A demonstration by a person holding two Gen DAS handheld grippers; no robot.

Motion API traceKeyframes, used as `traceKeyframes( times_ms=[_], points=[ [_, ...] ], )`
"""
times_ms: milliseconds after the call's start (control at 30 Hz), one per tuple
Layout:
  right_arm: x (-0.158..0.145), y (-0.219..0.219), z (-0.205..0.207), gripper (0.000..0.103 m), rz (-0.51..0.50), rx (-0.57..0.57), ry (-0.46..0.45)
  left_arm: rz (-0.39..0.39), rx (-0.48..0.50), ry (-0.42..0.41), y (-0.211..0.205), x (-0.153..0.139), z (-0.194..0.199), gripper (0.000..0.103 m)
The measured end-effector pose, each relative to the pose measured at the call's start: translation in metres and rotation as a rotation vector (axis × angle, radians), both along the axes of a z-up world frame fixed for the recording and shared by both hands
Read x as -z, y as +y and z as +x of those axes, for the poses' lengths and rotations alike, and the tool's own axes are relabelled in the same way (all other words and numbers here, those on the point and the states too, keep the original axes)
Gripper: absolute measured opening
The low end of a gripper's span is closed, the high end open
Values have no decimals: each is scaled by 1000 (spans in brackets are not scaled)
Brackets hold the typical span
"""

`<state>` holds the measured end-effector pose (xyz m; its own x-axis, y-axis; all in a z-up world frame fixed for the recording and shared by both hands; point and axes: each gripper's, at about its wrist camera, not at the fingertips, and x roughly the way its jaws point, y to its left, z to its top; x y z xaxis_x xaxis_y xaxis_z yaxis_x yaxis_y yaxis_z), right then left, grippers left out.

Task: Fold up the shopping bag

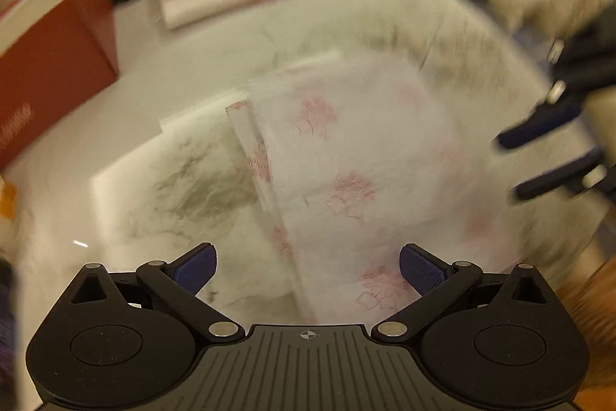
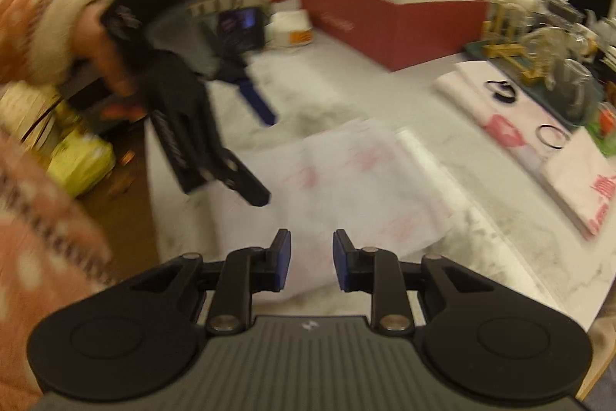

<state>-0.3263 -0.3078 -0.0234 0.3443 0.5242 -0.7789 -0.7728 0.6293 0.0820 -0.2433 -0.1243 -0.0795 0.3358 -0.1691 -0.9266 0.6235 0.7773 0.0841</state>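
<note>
The shopping bag (image 1: 358, 156) lies folded on the marble table (image 1: 184, 187). Left gripper (image 1: 308, 270) hangs above it, jaws spread wide and empty. Right gripper (image 2: 312, 259) hovers too, jaws parted, gripping nothing.

Lettering on the red box (image 2: 389, 22) too blurred to read

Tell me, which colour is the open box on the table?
Dark red, white inside; right wrist view shows it best.
</note>
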Motion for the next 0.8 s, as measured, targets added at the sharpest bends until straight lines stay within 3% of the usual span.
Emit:
traceKeyframes(
  times_ms=[200, 333, 500, 600, 633, 700, 800],
  points=[
    [20, 6, -23, 28, -151, -197, -59, -33, -26, 53, 0, 3, 0, 103],
    [30, 10, -44, 32, -261, -376, -188, -37, -61, 57, 0, 4, -3, 103],
    [33, 25, -57, 33, -270, -507, -324, -30, -106, 70, 1, 4, 2, 103],
    [36, 32, -55, 32, -255, -528, -363, -30, -112, 70, 0, 5, 1, 103],
    [36, 34, -54, 32, -250, -530, -363, -30, -116, 70, 0, 5, 1, 103],
    [34, 35, -49, 5, -234, -540, -300, -31, -119, 70, 0, 5, 1, 103],
    [25, 28, -40, 4, -145, -456, -194, -31, -116, 71, -1, 5, 0, 103]
  ],
)
